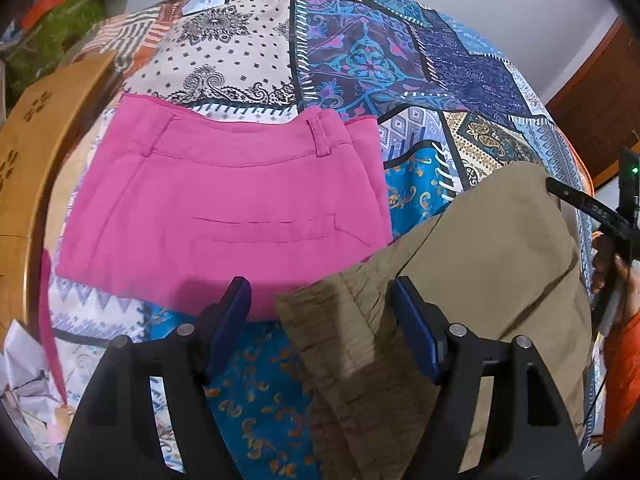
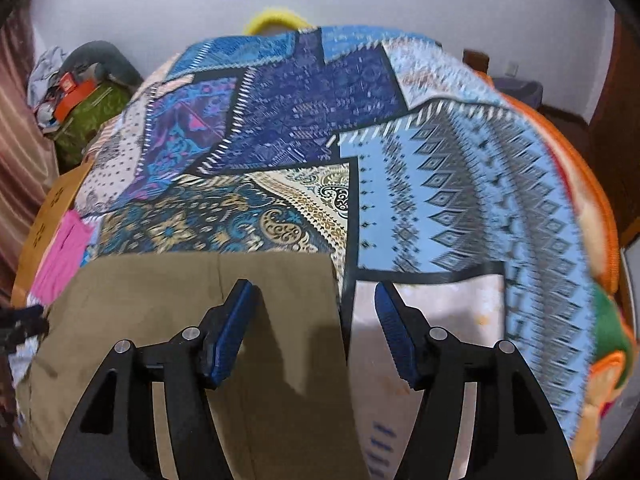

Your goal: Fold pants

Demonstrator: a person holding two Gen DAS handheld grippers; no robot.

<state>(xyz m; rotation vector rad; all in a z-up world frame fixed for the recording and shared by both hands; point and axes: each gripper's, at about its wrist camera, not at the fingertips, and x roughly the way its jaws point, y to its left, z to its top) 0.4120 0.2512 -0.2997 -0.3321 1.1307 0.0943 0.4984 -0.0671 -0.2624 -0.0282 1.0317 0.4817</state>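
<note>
Olive-khaki fabric pants (image 1: 480,248), partly folded, lie flat on a bed covered by a patchwork-print bedspread (image 1: 360,60) in blues, creams and purples. In the left wrist view the ribbed elastic waistband end of the khaki pants sits low in frame, reaching into the gap of the left gripper (image 1: 324,320): the band's edge lies between the two blue-padded fingers (image 1: 230,320), nearer the right-hand finger, which overlaps the cloth in the picture. The left-hand finger stands over a teal paisley patch, apart from the khaki cloth. The fingers are spread wide, and neither pad presses on the fabric. In the right wrist view the pants (image 2: 200,300) show a straight folded edge at top and a square corner at upper right. The right gripper (image 2: 316,320) straddles that right-hand edge: one finger (image 2: 232,328) is over khaki cloth, the other is over a pale patch of bedspread just beside the edge. Its fingers are parted with nothing clamped; whether they touch the cloth cannot be told. A folded bright pink pair of trousers (image 1: 224,204), belt loops and welt pocket up, lies just beside the khaki pants, their near corners touching or overlapping. A tan carved wooden bed frame (image 1: 36,152) borders the pink pair. A person's hand (image 1: 604,260) holding the other gripper's black handle shows at the left view's right margin.
</note>
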